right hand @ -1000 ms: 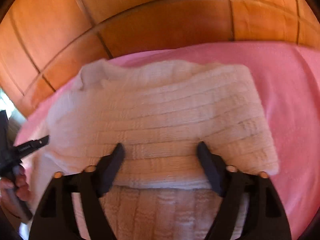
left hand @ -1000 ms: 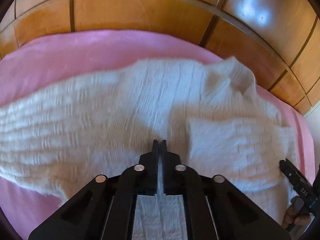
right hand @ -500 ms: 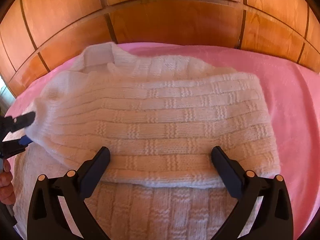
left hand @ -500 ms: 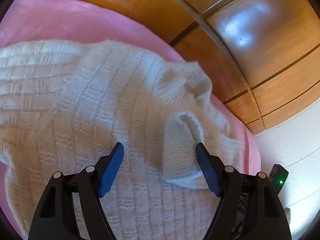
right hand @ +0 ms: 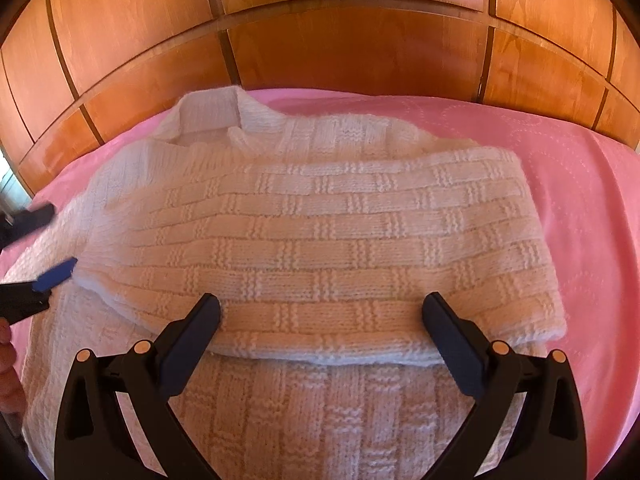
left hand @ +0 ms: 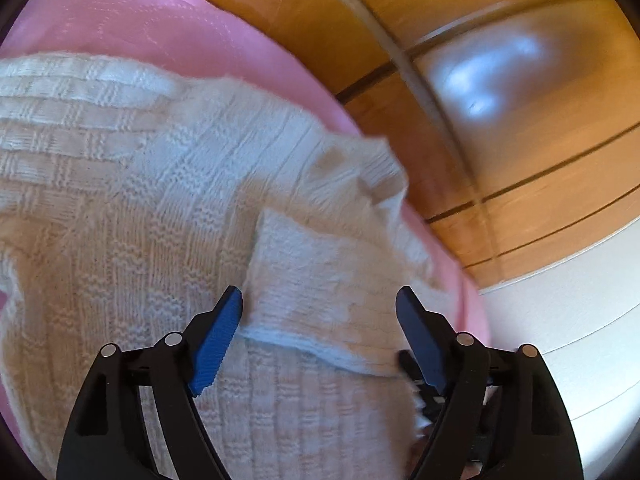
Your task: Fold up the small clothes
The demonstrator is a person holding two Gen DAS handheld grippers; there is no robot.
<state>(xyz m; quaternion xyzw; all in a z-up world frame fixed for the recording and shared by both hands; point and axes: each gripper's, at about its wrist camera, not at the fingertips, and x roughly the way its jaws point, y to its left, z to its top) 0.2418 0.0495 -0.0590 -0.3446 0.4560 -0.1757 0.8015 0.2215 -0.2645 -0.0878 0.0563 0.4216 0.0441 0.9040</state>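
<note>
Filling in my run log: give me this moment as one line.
step: sleeve folded across white knit sweater | left gripper: open, jaws just opened, over the cuff | right gripper: open, holds nothing | surface: pink bedspread

One white knitted sweater [right hand: 320, 240], one pink bedspread [right hand: 560, 160], two hand-held grippers, left [left hand: 319, 312], right [right hand: 321, 320]

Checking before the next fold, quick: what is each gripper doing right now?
Left gripper: open, jaws just opening, sleeve cuff between them, not pinched.
Right gripper: open, holding nothing, over the white knit sweater.
</note>
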